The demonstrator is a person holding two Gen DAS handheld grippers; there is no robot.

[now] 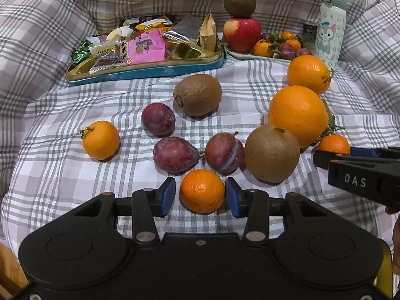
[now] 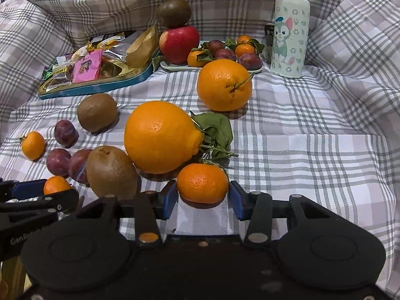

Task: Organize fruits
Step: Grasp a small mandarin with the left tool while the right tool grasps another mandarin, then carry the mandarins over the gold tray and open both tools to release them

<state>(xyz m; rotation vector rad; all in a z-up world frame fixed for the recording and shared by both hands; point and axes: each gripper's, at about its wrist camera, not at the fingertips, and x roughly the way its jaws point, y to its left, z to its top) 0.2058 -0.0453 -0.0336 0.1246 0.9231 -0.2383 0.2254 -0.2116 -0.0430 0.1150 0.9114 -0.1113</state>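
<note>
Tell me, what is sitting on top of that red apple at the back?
A brown kiwi rests on the red apple. The apple stands on a pale plate; where the two fruits touch is hidden.

Left gripper (image 1: 202,196) straddled a small mandarin (image 1: 202,190) on the checked cloth (image 1: 75,175).

Its blue pads (image 1: 168,195) stood apart on either side of the fruit, with slim gaps showing. Just beyond lay two plums (image 1: 175,154) side by side, a third plum (image 1: 158,118) and a kiwi (image 1: 197,94) farther back, another mandarin (image 1: 100,140) off to the left. To the right, a second kiwi (image 1: 272,153) touched a large orange (image 1: 298,115). The right gripper (image 1: 360,170) entered from the right edge.
</note>
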